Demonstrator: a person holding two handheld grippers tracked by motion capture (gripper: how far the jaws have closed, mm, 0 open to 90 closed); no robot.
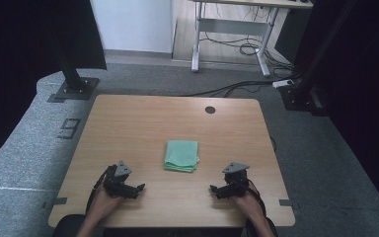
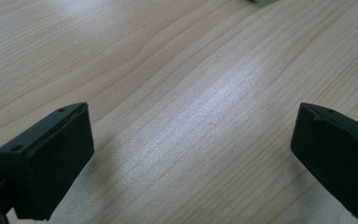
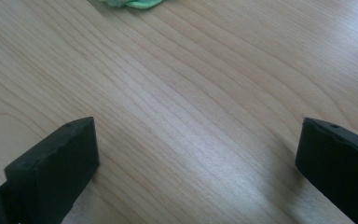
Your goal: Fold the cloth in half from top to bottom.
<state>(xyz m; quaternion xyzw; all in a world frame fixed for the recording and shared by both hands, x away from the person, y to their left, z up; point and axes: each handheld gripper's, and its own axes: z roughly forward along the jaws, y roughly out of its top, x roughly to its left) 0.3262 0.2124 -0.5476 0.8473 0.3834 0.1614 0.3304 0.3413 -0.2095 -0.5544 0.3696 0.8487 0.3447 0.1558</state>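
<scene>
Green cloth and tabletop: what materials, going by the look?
Green cloth: soft woven or microfibre fabric, matte; it is folded in layers with limp, rounded edges. Tabletop: likely wood-grain laminate rather than solid wood; light grain lines with a faint satin sheen in both gripper views, thin uniform edge.

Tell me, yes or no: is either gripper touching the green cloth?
No. In the high view the cloth lies alone mid-table, with the left gripper and right gripper apart from it, nearer the person.
</scene>
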